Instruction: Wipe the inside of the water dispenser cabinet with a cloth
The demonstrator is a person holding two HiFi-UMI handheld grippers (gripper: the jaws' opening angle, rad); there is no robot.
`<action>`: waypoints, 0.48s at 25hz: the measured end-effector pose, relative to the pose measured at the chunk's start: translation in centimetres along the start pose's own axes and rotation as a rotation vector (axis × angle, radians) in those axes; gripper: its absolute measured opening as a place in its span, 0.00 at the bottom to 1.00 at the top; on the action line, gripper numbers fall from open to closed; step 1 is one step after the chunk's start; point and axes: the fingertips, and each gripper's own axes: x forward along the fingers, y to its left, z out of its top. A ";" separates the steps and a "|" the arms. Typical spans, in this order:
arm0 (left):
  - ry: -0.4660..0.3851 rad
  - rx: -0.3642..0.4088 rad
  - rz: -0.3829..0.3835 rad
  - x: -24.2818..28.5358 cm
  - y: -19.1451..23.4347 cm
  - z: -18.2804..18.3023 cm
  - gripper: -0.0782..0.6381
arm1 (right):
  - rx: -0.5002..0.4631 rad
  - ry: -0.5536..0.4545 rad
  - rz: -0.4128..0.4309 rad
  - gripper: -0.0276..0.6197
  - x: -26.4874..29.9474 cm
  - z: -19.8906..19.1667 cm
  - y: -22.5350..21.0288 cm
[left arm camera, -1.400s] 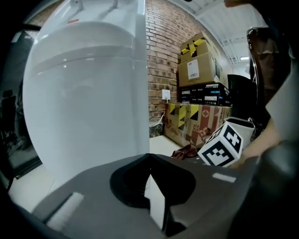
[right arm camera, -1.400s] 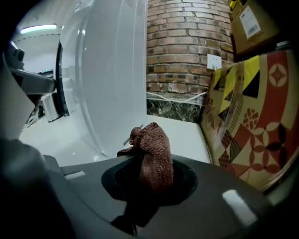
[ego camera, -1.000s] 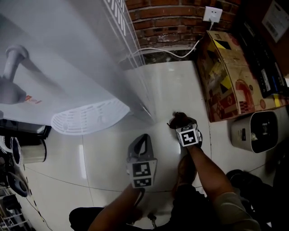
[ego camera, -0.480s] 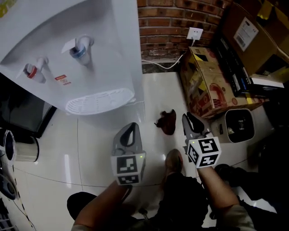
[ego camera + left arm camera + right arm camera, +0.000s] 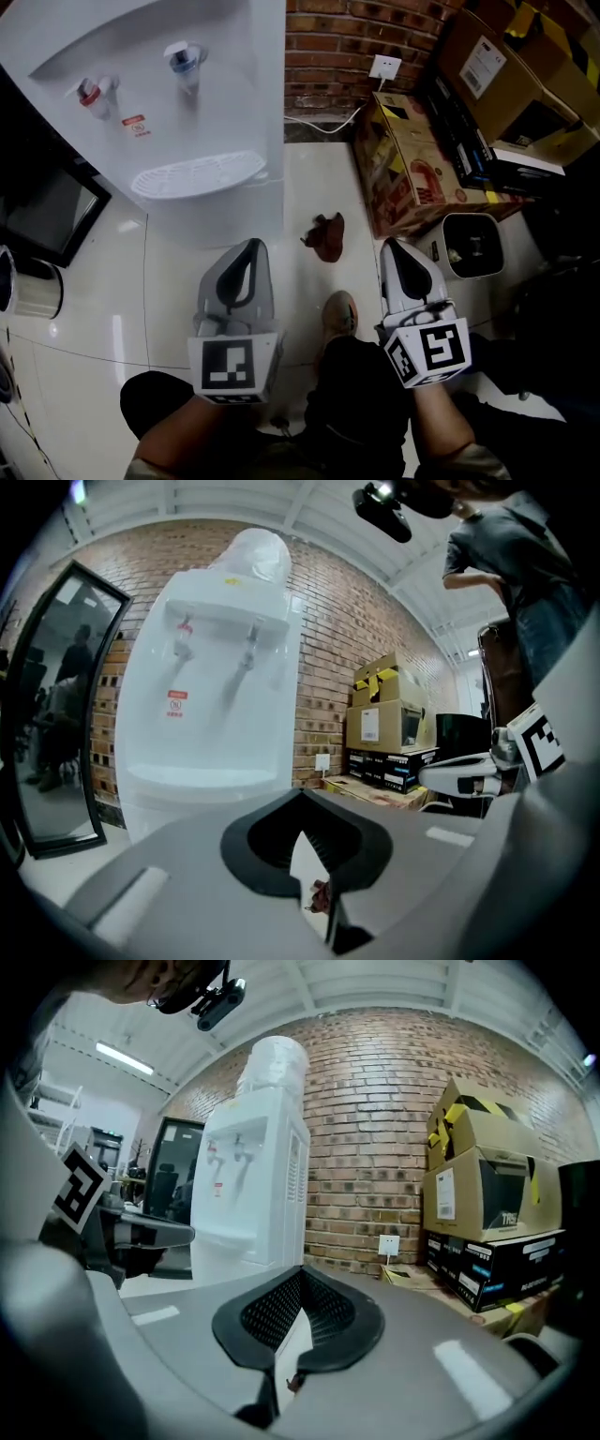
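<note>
– Being held closed, is the left gripper (image 5: 248, 251)?
– Yes, empty. The right gripper (image 5: 396, 251) has just been closing on nothing. The cloth (image 5: 323, 236) is lying on the floor (image 5: 112, 281), beside the water dispenser (image 5: 187, 112).

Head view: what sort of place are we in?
Probably a storage corner of an office or workshop: a bare brick wall, stacked cardboard boxes, and a freestanding water dispenser on a glossy tiled floor.
</note>
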 end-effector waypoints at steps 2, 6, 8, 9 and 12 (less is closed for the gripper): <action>0.009 0.021 0.001 -0.2 -0.1 -0.7 0.11 | -0.003 0.009 -0.003 0.06 -0.4 -0.8 0.1; 0.014 0.024 0.023 -0.4 0.4 -1.3 0.11 | 0.006 0.008 -0.008 0.06 -0.6 -1.1 -0.1; 0.008 0.026 0.025 -0.5 0.4 -1.2 0.11 | 0.011 0.006 -0.006 0.06 -0.5 -1.0 -0.1; 0.005 0.026 0.024 -0.6 0.4 -1.2 0.11 | 0.013 0.006 -0.005 0.06 -0.4 -1.0 0.0; 0.005 0.027 0.016 -0.7 0.2 -1.3 0.11 | 0.017 0.004 -0.006 0.06 -0.3 -1.0 0.1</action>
